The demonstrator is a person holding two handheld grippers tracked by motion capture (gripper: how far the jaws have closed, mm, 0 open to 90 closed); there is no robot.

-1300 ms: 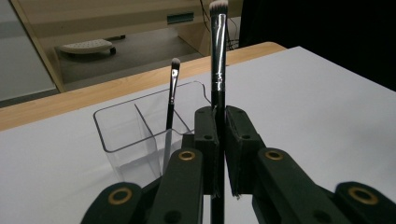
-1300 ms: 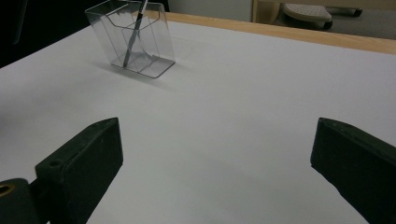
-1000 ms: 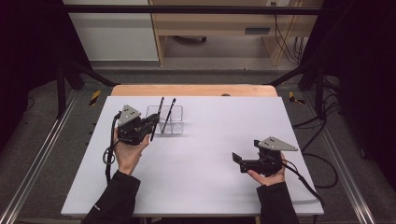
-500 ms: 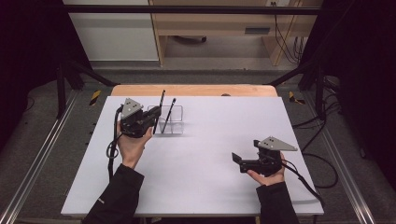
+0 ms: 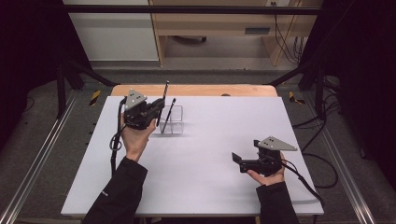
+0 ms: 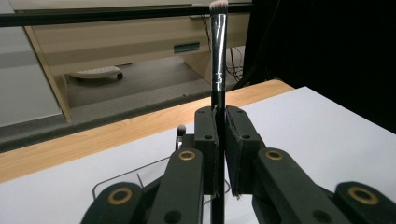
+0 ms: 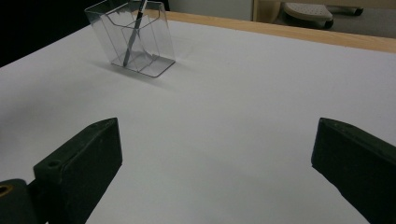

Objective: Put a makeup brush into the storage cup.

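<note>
1. Beside the clear organizer (image 5: pixel 172 120), on its left, the left gripper (image 5: pixel 158 108) is clamping a black makeup brush (image 6: pixel 218 56), jaws closed tight on the handle, bristles pointing up.
2. Inside the clear organizer, a second brush (image 5: pixel 168 112) is leaning in a compartment, handle down.
3. Well apart from the clear organizer, toward the near right of the white table (image 5: pixel 210 140), the right gripper (image 5: pixel 237 161) is resting in the person's hand, jaws spread wide and gripping nothing.
4. Behind the clear organizer, a wooden edge (image 5: pixel 205 90) is bordering the table.
</note>
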